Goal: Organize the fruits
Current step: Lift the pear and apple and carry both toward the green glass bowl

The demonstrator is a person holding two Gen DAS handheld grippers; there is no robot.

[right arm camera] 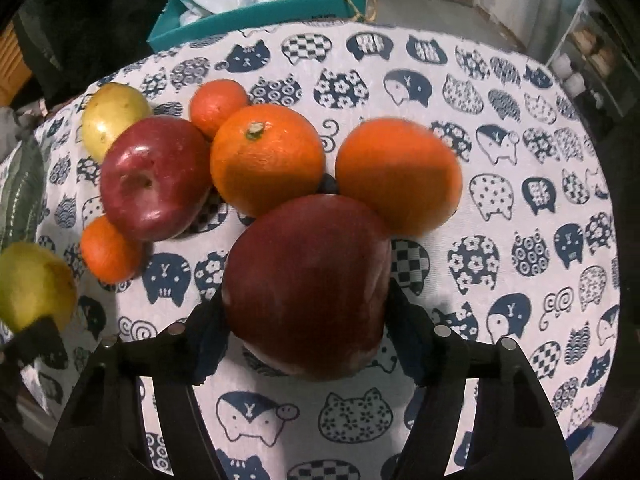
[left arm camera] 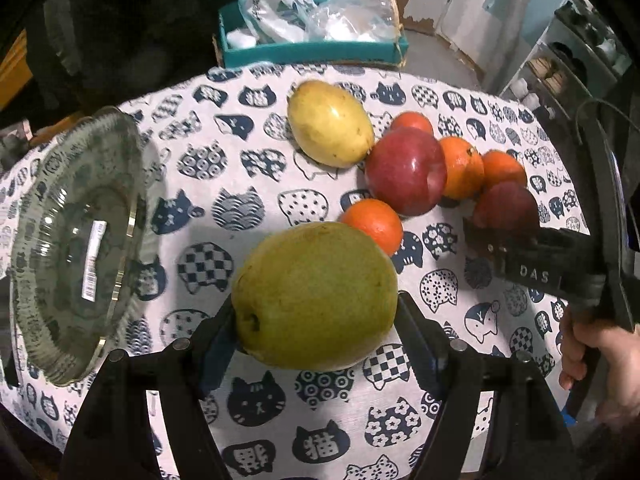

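Gripping a green mango, left tongs; right tongs clasp an apple; glass bowl holds nothing.

Red apple between right tongs

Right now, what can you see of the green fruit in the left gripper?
The green fruit is large, egg-shaped and yellow-green, with matte, faintly speckled skin and a small dimple low on its left side. It looks whole and unbruised. It lies sideways between the two fingers of the left gripper, which press on its two sides. It appears lifted clear of the cat-print tablecloth. The small orange behind it looks apart from it. The glass bowl is to its left.
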